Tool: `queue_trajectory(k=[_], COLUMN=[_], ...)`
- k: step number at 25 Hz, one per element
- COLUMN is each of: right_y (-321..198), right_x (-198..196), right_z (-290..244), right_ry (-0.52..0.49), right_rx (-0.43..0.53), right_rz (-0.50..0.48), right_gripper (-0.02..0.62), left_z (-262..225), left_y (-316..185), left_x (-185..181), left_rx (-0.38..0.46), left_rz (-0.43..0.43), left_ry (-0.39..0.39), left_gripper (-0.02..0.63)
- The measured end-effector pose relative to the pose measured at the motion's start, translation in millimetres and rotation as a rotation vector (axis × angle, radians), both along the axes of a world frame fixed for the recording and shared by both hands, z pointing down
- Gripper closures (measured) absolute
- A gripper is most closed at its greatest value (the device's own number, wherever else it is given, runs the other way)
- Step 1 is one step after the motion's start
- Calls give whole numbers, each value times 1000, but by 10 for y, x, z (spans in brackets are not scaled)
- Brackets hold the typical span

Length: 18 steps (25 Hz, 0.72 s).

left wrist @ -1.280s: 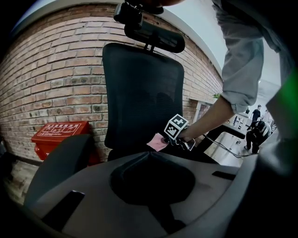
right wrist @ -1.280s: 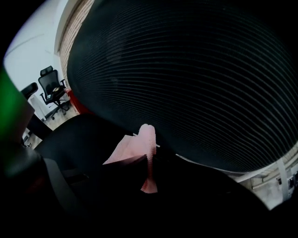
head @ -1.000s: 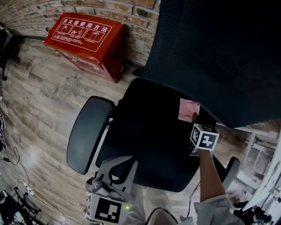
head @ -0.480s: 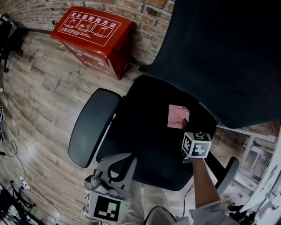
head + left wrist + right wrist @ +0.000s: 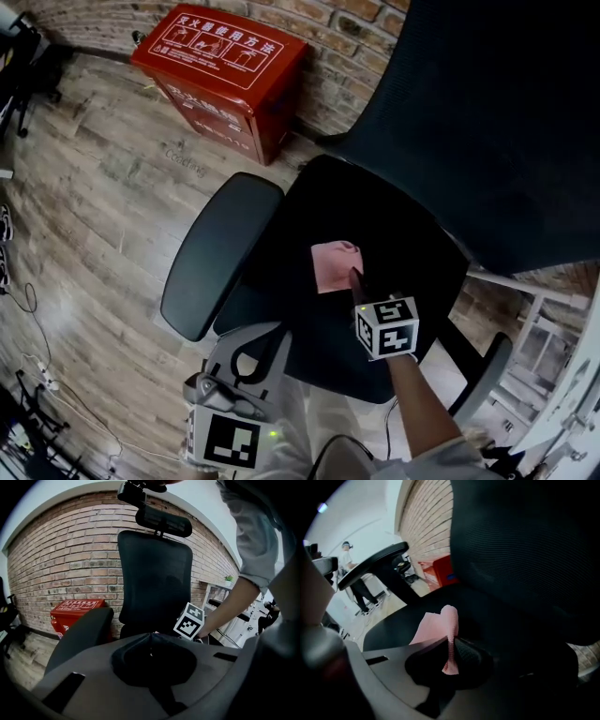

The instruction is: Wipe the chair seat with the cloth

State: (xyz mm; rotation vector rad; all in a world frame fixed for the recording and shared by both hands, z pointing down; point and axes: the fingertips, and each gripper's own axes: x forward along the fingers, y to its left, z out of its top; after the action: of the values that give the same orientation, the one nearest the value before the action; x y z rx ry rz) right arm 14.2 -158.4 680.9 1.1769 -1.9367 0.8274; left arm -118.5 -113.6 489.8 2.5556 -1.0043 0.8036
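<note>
My head cam looks steeply down on the chair seat [image 5: 375, 216]. The left gripper [image 5: 246, 349] cam sits low, backrest [image 5: 154, 583] straight ahead. The right gripper [image 5: 356, 279] cam hugs the seat, same backrest close ahead.

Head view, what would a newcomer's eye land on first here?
The pink cloth, bright against the black chair seat, is pinched in the right tool near the seat's middle. Next comes the red box with white print, on the wooden floor against the brick wall, upper left. The left tool hangs shut and empty by the seat's near edge.
</note>
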Motion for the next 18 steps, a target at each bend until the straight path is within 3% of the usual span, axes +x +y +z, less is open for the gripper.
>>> queue_trajectory(k=[12, 18], right_y=[482, 660], right_x=[-1555, -1754], right_z=[-181, -222], right_ry=[-156, -160], right_rx=[-37, -45], right_rz=[-339, -426], right_gripper=[545, 545], left_z=[-77, -89], left_y=[12, -17], left_x=[-222, -225], left_rx=[17, 22], left_rz=[-55, -56], left_ry=[-15, -15], left_gripper=[588, 588])
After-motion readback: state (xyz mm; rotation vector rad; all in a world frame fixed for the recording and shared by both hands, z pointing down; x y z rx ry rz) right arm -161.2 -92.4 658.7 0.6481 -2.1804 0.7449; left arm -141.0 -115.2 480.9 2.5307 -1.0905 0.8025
